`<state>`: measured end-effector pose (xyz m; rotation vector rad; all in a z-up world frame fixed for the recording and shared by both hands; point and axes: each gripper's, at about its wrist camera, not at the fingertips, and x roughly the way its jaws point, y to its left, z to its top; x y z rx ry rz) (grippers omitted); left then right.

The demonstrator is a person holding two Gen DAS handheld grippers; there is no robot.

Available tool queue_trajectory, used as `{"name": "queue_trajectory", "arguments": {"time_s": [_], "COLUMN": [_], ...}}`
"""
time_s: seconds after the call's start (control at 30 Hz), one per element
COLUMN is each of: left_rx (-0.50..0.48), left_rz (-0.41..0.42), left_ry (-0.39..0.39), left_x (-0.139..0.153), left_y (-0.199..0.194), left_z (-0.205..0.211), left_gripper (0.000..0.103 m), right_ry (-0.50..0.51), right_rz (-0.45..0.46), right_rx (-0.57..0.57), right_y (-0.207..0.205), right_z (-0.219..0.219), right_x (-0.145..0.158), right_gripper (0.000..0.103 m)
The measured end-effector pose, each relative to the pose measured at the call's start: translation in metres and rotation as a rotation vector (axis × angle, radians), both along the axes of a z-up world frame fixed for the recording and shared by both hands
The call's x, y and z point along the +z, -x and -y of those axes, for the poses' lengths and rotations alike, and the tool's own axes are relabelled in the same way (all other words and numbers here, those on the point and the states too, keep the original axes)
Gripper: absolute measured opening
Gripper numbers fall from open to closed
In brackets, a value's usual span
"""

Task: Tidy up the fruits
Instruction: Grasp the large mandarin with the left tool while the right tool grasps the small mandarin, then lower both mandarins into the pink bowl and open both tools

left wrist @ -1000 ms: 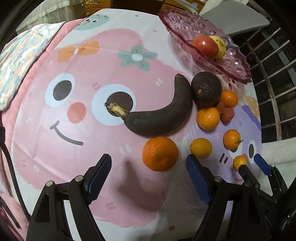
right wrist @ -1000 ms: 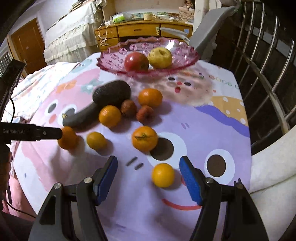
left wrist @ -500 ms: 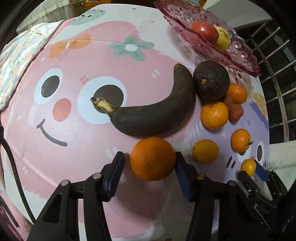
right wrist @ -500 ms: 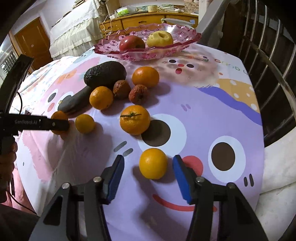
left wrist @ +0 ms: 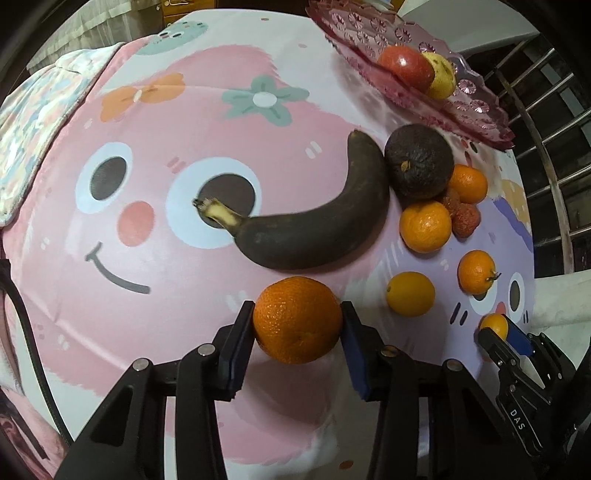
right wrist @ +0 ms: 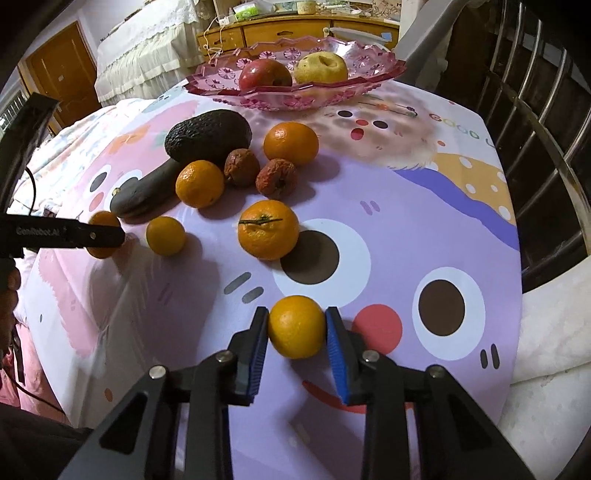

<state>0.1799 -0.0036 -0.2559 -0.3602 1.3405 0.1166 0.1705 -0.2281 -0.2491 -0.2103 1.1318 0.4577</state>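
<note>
My left claw (left wrist: 297, 325) closing on an orange (left wrist: 297, 319), right claw (right wrist: 297, 328) closing on another (right wrist: 296, 326); bowl (right wrist: 373, 75) lies upper centre, beyond both.

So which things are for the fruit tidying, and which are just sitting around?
For the job:
- big orange, left gripper closing on it
- small orange, right gripper closing on it
- loose oranges, dark banana, avocado
- pink bowl with apple

Just there:
- cartoon cloth
- wooden drawers
- metal railing
</note>
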Motion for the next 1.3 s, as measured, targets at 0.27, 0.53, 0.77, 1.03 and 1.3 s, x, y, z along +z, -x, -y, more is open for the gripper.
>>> {"name": "queue_trajectory", "arguments": {"time_s": [0.27, 0.53, 0.77, 1.03, 1.3], "left_rx": [-0.051, -0.098, -0.158, -0.253, -0.31], "left_rz": [0.047, 0.1, 0.144, 0.211, 0.252], "left_ry": [-0.011, 0.002, -0.023, -0.021, 0.02], "left_x": [0.051, 0.096, 0.118, 0.131, 0.122], "left_y": [-0.014, -0.045, -0.09, -0.15, -0.195], "left_z": [-0.021, -0.053, -0.073, -0.076, -0.061], "left_gripper": [0.043, 0.043, 0.044, 0.044, 0.044], "right_ry": [-0.009, -0.008, -0.024, -0.029, -0.041], "right_rz": [0.006, 0.059, 0.134, 0.182, 0.192], "right_rx": [-0.041, -0.04, -0.026, -0.057, -0.15], "right_y": [-0.002, -0.01, -0.023, -0.051, -0.091], "right_z": [-0.015, -0.052, -0.092, -0.128, -0.144], "right_x": [0.027, 0.059, 0.091, 0.105, 0.104], "right_gripper": [0.031, 0.031, 0.031, 0.031, 0.031]}}
